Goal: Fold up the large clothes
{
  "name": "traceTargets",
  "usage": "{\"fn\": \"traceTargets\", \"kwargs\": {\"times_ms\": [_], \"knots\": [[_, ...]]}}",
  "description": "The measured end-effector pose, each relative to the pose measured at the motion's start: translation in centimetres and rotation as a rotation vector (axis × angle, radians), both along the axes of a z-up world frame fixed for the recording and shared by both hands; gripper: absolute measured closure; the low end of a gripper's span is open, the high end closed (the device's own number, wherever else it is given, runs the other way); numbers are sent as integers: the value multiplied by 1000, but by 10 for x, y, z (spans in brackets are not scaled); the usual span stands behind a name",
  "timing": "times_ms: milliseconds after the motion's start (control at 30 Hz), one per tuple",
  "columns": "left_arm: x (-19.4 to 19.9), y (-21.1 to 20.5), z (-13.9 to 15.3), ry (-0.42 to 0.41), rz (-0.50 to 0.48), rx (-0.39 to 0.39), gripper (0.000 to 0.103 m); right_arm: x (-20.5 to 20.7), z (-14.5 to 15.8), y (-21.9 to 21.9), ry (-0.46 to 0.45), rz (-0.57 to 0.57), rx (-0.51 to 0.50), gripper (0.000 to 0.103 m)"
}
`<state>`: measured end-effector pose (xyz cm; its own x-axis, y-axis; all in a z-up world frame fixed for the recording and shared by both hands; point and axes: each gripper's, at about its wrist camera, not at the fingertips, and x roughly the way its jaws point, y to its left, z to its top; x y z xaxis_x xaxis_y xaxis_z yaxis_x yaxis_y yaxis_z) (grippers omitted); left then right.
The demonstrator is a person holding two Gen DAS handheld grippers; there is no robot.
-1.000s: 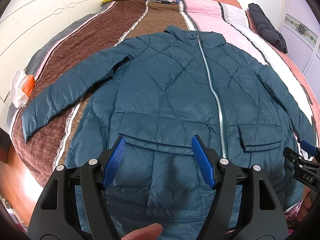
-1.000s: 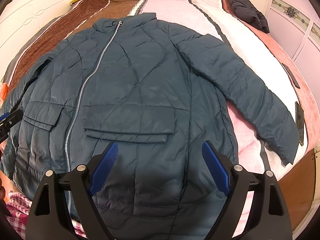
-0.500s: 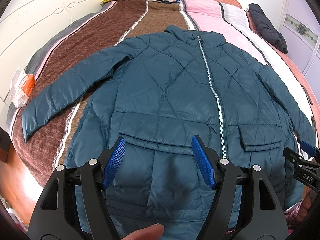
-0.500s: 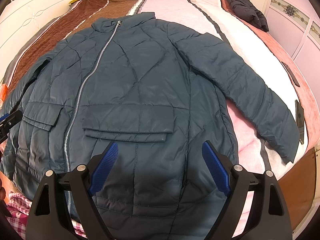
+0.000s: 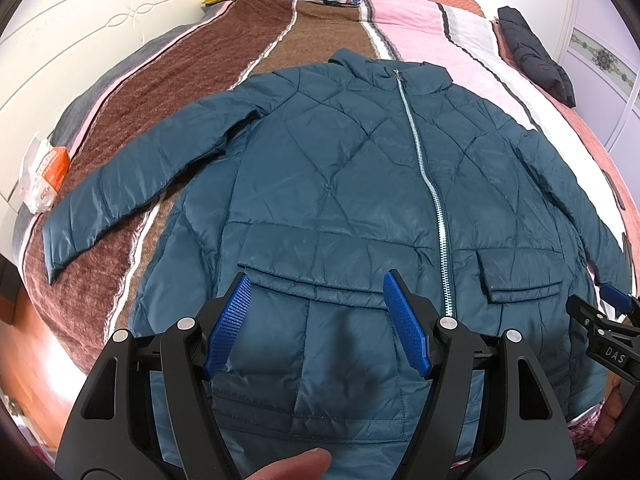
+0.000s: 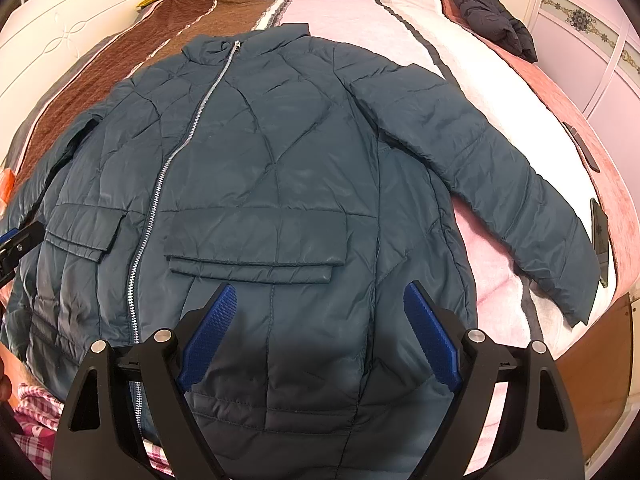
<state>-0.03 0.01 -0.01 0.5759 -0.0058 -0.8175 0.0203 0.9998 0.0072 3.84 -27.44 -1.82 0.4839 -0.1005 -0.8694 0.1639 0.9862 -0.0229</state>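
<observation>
At the bed's [image 5: 132, 92] left edge an orange-and-white packet [image 5: 44, 176] lies beside the white headboard panel. Next comes the teal jacket's [image 5: 340, 184] left sleeve [image 5: 132, 176], stretched out over the brown stripes with its cuff near the mattress edge and bare blanket all around it. The jacket lies flat, front up and zipped, collar toward the pillows (hem toward the person). The left gripper [image 5: 316, 320] hovers over the hem below the wide pocket flap, jaws apart with nothing between them. The right gripper [image 6: 320, 332] hangs likewise over the hem on the other side of the zip, jaws apart and empty. Further right, the right sleeve [image 6: 488, 184] angles toward the bed's corner, cuff close to the edge. A dark folded garment [image 6: 488, 20] sits well apart at the far right edge.
</observation>
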Motion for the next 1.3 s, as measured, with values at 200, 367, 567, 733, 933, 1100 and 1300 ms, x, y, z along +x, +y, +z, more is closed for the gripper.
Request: {"fn": "traceTargets", "kwargs": {"times_ms": [200, 367, 567, 733, 933, 1100, 1300], "knots": [[0, 0, 0, 0, -1, 0, 34, 0, 0, 0, 1, 0, 0, 19], [0, 0, 0, 1, -1, 0, 34, 0, 0, 0, 3, 0, 1, 19], [0, 0, 0, 0, -1, -1, 34, 0, 0, 0, 3, 0, 1, 19], [0, 0, 0, 1, -1, -1, 34, 0, 0, 0, 3, 0, 1, 19], [0, 0, 0, 1, -1, -1, 34, 0, 0, 0, 3, 0, 1, 19], [0, 0, 0, 1, -1, -2, 34, -2, -1, -1, 5, -3, 4, 19], [-1, 0, -4, 1, -3, -2, 34, -2, -2, -5, 5, -14, 12, 19]]}}
